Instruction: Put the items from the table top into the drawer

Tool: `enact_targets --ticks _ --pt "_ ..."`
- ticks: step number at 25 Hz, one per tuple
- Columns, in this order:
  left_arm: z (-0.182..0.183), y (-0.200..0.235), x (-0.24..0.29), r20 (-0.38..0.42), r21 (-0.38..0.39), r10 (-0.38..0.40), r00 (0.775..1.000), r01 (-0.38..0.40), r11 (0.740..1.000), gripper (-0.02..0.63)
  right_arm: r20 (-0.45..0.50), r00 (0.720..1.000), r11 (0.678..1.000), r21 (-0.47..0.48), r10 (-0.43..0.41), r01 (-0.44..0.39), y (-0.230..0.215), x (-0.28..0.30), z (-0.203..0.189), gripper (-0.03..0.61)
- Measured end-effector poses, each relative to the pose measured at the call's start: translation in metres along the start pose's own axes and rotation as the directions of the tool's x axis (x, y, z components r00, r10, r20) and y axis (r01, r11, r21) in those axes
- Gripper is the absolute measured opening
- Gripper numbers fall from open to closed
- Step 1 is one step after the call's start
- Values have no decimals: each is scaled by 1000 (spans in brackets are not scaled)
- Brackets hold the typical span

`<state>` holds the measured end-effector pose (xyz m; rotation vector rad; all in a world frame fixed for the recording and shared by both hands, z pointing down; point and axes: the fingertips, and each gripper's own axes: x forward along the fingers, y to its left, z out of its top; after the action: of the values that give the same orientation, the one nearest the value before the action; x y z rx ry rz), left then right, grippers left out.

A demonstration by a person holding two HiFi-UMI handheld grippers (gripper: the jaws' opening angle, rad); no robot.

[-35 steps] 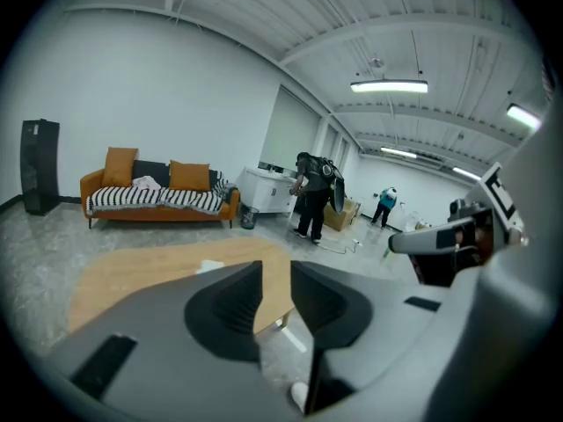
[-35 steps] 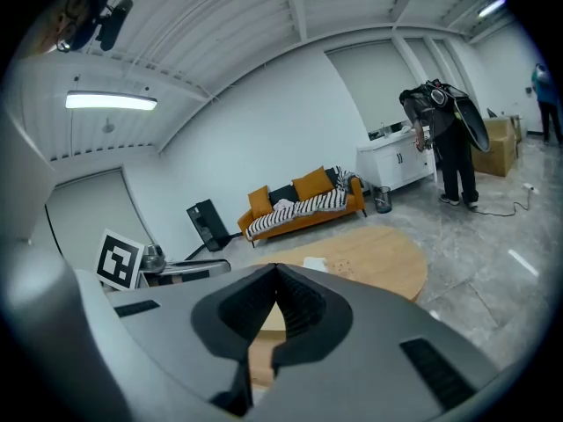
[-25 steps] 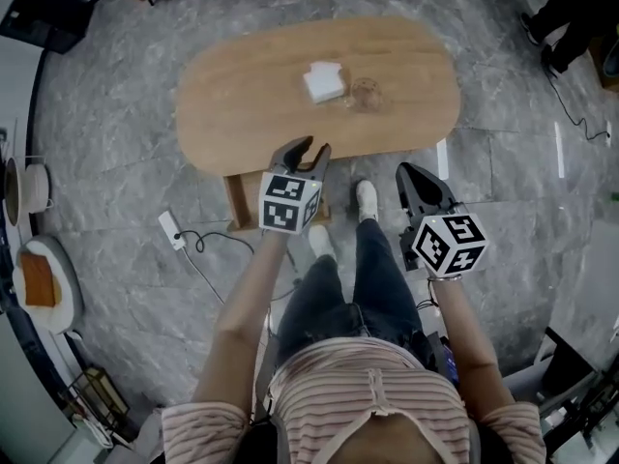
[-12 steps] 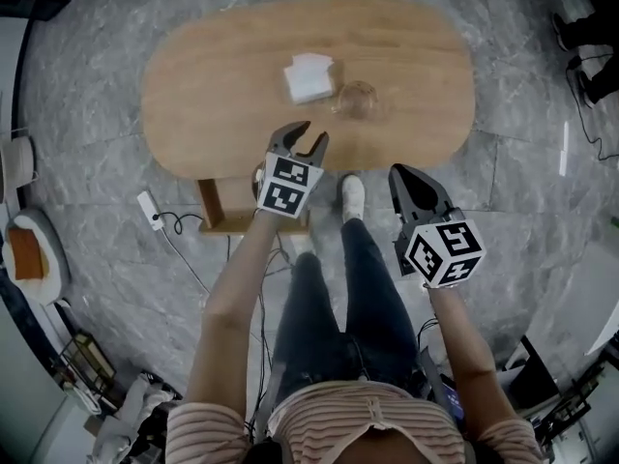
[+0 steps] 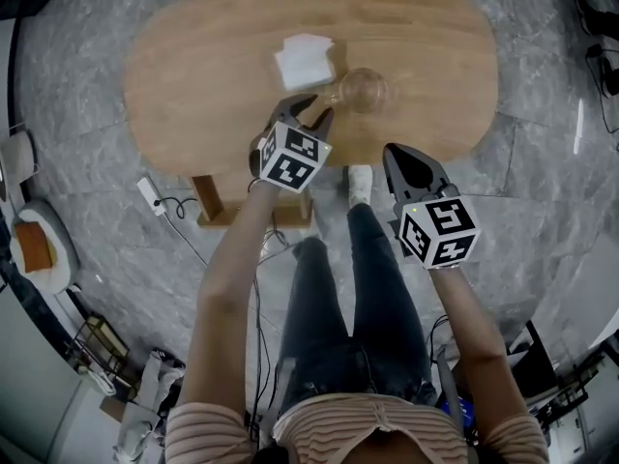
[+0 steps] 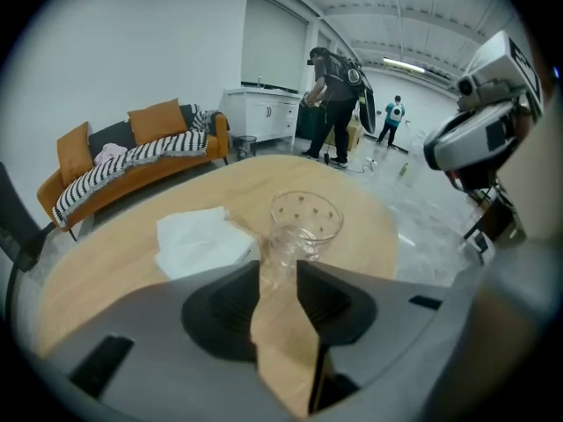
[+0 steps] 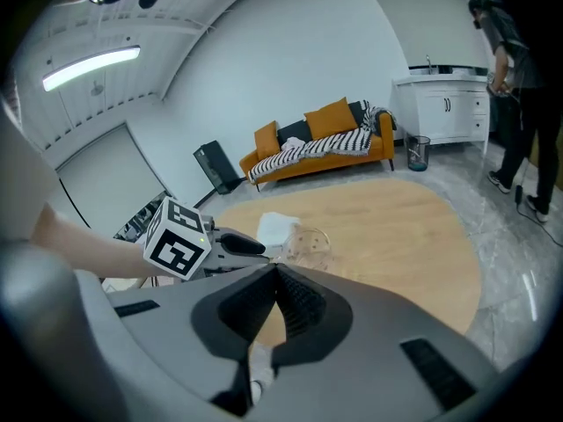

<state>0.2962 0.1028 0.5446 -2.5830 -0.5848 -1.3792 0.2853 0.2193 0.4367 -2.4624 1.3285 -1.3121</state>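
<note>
Hazards, largest item first. The table (image 5: 193, 85) shows no drawer in any view. If the drawer sits under the near edge, the person's legs (image 5: 372, 288), standing close to that edge, are likely to block it.

The white folded napkin (image 5: 305, 59) lies near the middle of the table top, just beside the glass. A reach for either item may drag the other along.

The clear glass (image 5: 363, 90) stands upright near the table's near edge, and it is the main risk. It looks light and smooth, so a finger arriving off-centre could tip it or push it towards the edge.

The left gripper (image 5: 311, 112) hangs over the near edge. Its jaws are apart and have just been opening, and nothing is between them. The glass stands just beyond the tips.

The right gripper (image 5: 392, 153) is off the table over the floor. Its jaws are pressed together on nothing, so it must open before it can take anything.

View differences:
- The head view alone gives the whole table outline, both grippers' positions and a power strip (image 5: 150, 194) on the floor.
- The left gripper view alone shows the dots on the glass and lines it up with the gap between the jaws.
- The right gripper view alone shows its own jaws meeting.
- Both gripper views show an orange sofa (image 7: 321, 152) that the head view lacks.
</note>
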Motion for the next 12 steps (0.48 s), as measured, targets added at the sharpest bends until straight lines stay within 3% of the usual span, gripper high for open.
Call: enact_targets --ticks 12 --pt "-1 -13 32 -107 147 -81 991 96 984 123 -104 995 997 -73 -11 4 -21 26 -19 9"
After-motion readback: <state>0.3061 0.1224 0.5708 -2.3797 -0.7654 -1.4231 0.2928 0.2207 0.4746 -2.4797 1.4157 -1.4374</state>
